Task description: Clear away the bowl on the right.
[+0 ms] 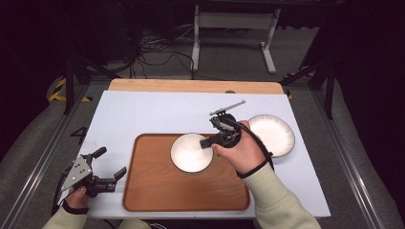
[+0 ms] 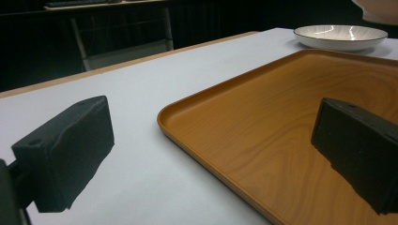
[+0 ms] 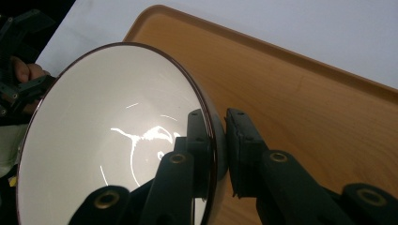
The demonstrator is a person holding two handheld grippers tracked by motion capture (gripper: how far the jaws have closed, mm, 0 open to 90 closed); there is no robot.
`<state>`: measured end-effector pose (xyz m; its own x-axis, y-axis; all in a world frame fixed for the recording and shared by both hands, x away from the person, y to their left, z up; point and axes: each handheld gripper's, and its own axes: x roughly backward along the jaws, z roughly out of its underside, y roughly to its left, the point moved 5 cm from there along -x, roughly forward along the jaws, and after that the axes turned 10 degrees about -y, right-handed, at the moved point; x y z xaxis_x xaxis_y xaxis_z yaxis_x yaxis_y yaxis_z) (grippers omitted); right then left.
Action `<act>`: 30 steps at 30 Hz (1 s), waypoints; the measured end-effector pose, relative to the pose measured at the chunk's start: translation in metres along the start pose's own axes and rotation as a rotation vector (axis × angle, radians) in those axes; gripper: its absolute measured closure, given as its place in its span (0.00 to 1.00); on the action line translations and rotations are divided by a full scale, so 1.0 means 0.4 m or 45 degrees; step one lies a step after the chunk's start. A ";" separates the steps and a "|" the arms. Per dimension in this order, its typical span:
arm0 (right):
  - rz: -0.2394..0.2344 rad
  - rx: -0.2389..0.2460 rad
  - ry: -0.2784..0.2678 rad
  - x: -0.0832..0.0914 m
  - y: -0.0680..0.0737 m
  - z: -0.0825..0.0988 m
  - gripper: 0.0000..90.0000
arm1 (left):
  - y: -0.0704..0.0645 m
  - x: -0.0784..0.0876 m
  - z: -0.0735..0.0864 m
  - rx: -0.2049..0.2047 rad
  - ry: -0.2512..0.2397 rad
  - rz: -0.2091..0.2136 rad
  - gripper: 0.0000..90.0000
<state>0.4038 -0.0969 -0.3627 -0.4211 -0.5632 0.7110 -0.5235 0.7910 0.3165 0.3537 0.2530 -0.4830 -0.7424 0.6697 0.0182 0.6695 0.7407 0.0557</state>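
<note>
Bowl [image 1: 191, 152] clamped at rim by right gripper [image 1: 210, 142], tilted over wooden tray [image 1: 157, 191]. Left gripper [image 1: 111, 164] jaws apart, empty, beside tray edge.

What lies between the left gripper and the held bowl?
In the high view, bare wooden tray separates the left gripper from the bowl.

The bowl [image 3: 117, 140] is glossy white inside with a thin dark brown rim. The plate [image 1: 271, 135] is white with fine dark radial lines and a dark edge. The tray [image 1: 162, 191] is orange-brown wood grain. The desk [image 1: 143, 114] is pale grey-white with a light wooden far edge. Both grippers' jaws are black
</note>
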 end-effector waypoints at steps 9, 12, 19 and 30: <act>-0.019 0.009 0.011 -0.060 0.003 0.029 0.89 | 0.000 0.000 0.000 -0.001 0.001 -0.001 0.00; -0.021 0.001 0.021 -0.081 0.002 0.040 0.89 | 0.000 0.000 0.000 -0.002 0.001 0.001 0.00; -0.029 0.001 0.041 -0.113 0.001 0.060 0.89 | 0.000 0.000 0.000 -0.003 0.001 0.002 0.00; -0.009 0.000 0.068 -0.155 -0.010 0.088 0.89 | 0.000 0.000 0.000 -0.002 -0.004 -0.001 0.00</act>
<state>0.4059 -0.0738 -0.4302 -0.3772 -0.5551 0.7413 -0.5260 0.7872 0.3218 0.3537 0.2528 -0.4830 -0.7429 0.6692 0.0150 0.6688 0.7412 0.0572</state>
